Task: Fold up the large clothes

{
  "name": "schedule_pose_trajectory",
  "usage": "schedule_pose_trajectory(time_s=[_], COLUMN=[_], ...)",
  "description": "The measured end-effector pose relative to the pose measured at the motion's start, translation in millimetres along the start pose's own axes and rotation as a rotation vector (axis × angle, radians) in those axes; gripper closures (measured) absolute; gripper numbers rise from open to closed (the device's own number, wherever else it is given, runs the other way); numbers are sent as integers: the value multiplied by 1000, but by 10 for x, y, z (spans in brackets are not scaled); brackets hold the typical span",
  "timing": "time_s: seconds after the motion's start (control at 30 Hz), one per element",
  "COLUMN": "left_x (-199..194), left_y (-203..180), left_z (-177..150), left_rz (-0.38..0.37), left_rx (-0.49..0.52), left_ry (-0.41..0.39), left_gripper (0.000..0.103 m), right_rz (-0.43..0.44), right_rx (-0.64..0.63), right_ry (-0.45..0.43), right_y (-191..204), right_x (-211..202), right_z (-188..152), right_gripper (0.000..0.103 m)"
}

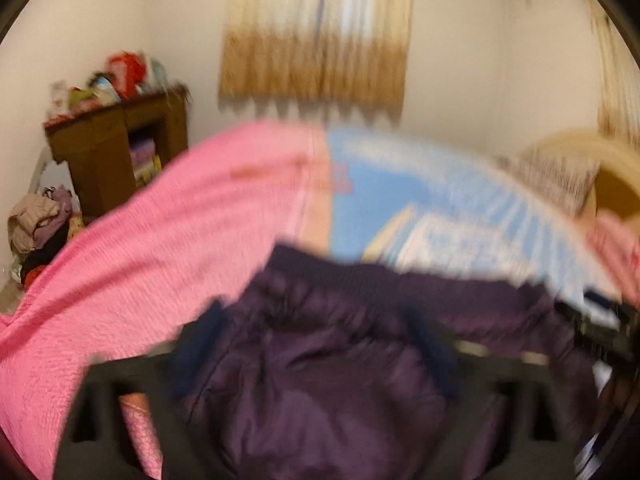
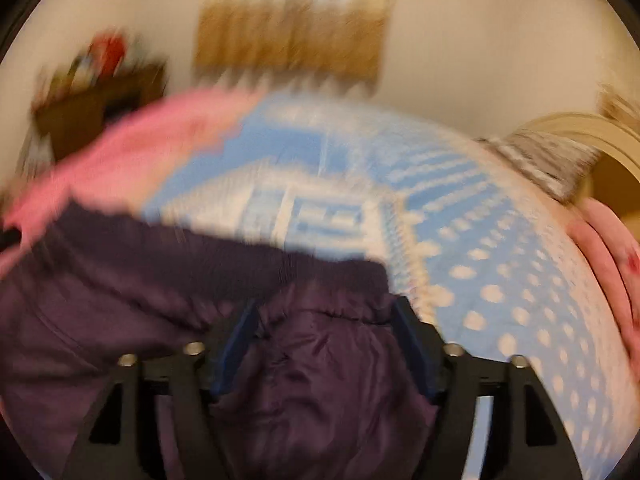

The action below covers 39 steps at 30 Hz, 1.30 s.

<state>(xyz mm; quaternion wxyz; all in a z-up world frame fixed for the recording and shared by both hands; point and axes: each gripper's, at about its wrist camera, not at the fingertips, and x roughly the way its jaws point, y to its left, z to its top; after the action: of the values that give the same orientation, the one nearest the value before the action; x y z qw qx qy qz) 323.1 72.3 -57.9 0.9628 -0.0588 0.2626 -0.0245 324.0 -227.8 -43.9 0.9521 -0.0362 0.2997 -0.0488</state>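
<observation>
A dark purple padded jacket lies bunched on the bed. In the left wrist view it fills the space between the blue fingers of my left gripper, which is shut on its fabric. In the right wrist view the jacket is also bunched between the blue fingers of my right gripper, which is shut on it near an elastic hem. Both views are motion-blurred. The rest of the jacket spreads to the left in the right wrist view.
The bed has a blue-and-white patterned cover and a pink blanket on its left. A brown shelf unit with clutter and a clothes pile stand at the left wall. A pillow lies at the far right.
</observation>
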Motion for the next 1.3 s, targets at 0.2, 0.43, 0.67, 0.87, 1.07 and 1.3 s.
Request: schedule_pose_trajectory(time_s=[0.2, 0.43, 0.67, 0.87, 1.07, 1.3], left_x=[263, 685, 815, 894, 779, -256], left_y=[-433, -217, -317, -388, -321, 170], left_z=[-72, -404, -463, -485, -433, -422], left_rz=[54, 104, 153, 188, 107, 27], left_rx=[106, -39, -16, 23, 2, -93], left_ry=[32, 193, 278, 310, 307, 151], left_gripper=[0, 3, 0, 0, 0, 0], right_rz=[69, 78, 101, 91, 70, 81], right_rx=[32, 87, 121, 110, 65, 56], right_ry=[-8, 90, 95, 109, 140, 139], right_y=[471, 475, 453, 474, 511, 488], right_x=[10, 448, 494, 503, 557, 518], right_z=[-244, -488, -528, -532, -523, -528], right_gripper=[11, 9, 7, 6, 4, 4])
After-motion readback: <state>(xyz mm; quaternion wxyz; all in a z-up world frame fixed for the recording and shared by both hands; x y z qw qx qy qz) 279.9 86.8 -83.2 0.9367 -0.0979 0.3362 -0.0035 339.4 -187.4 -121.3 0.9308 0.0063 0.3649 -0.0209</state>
